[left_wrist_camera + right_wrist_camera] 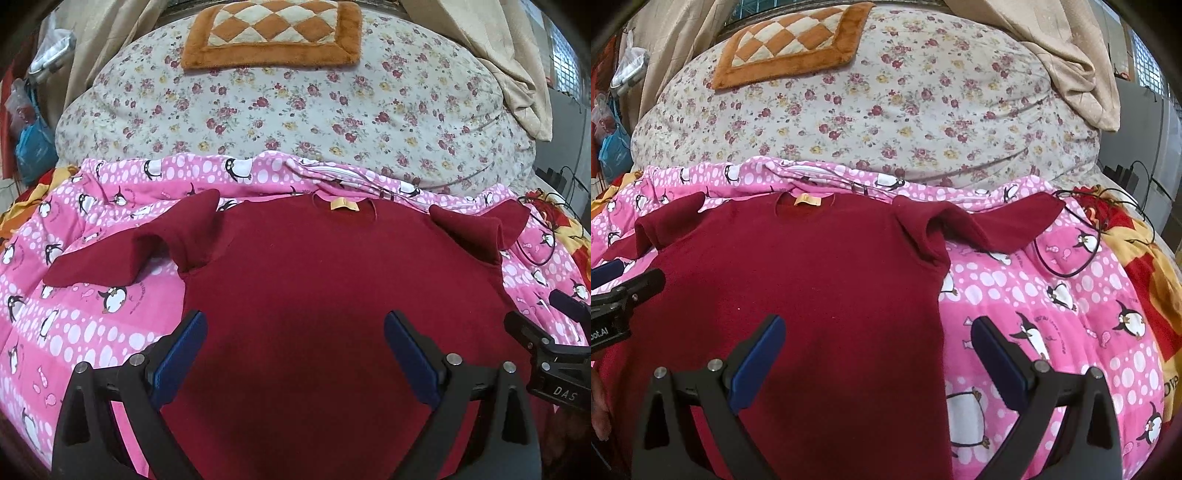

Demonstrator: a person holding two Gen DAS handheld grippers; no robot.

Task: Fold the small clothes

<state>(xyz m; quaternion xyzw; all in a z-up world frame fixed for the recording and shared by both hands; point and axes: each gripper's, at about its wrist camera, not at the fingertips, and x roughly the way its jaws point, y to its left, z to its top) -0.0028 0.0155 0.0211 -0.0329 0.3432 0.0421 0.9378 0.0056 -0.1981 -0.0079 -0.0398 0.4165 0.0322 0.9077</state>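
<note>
A small dark red t-shirt (pixel 314 280) lies flat on a pink penguin blanket (pixel 74 325), collar and yellow label (pixel 344 204) at the far end, both sleeves crumpled. My left gripper (pixel 295 328) is open and empty above the shirt's lower left part. My right gripper (pixel 879 334) is open and empty over the shirt's (pixel 812 280) lower right edge, one finger over the shirt and one over the blanket (pixel 1052 332). The right gripper also shows at the right edge of the left wrist view (pixel 546 332), and the left gripper shows at the left edge of the right wrist view (pixel 628 288).
A floral quilt (pixel 295 110) is piled behind the shirt with an orange checkered cushion (pixel 273 33) on top. A black cable (pixel 1071 240) loops on the blanket to the right. Beige curtains (pixel 1071 55) hang behind. Bags (pixel 29 140) hang at far left.
</note>
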